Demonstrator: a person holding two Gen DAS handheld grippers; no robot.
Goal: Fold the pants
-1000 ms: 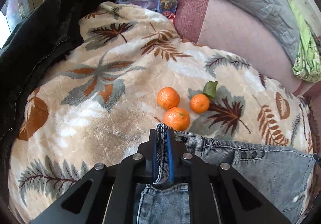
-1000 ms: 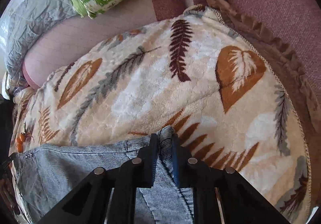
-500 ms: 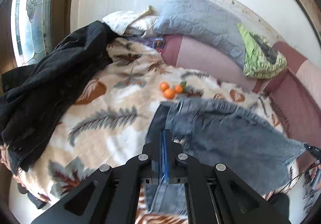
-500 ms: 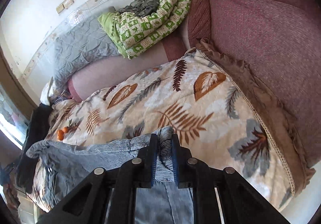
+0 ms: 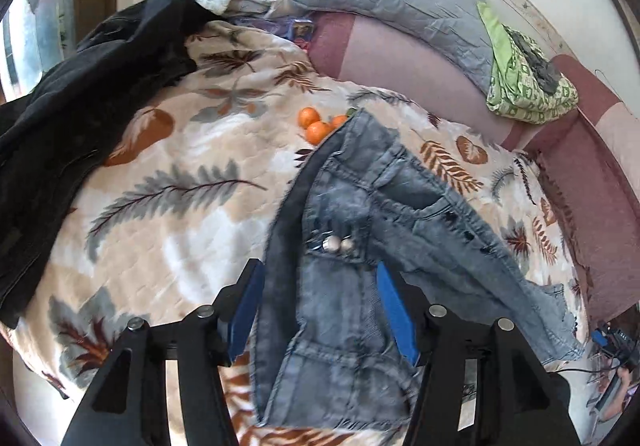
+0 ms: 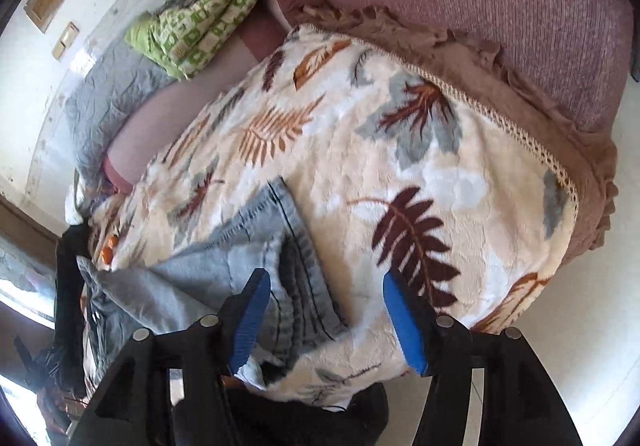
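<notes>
Left wrist view: the pants (image 5: 360,246) lie bunched across the leaf blanket (image 5: 168,206), one end almost against the oranges (image 5: 316,126), and the danger is that this heap sets as a crooked fold, since both ends have been let go while the cloth is twisted. The oranges could get rolled or covered if the denim is dragged that way. The left gripper (image 5: 320,306) points steeply down over the waistband, jaws just opened, denim under the gap but the pads not pressing it. The right gripper (image 6: 324,314) tilts down likewise over the other end, jaws also just opened, hem lying loose beneath them
</notes>
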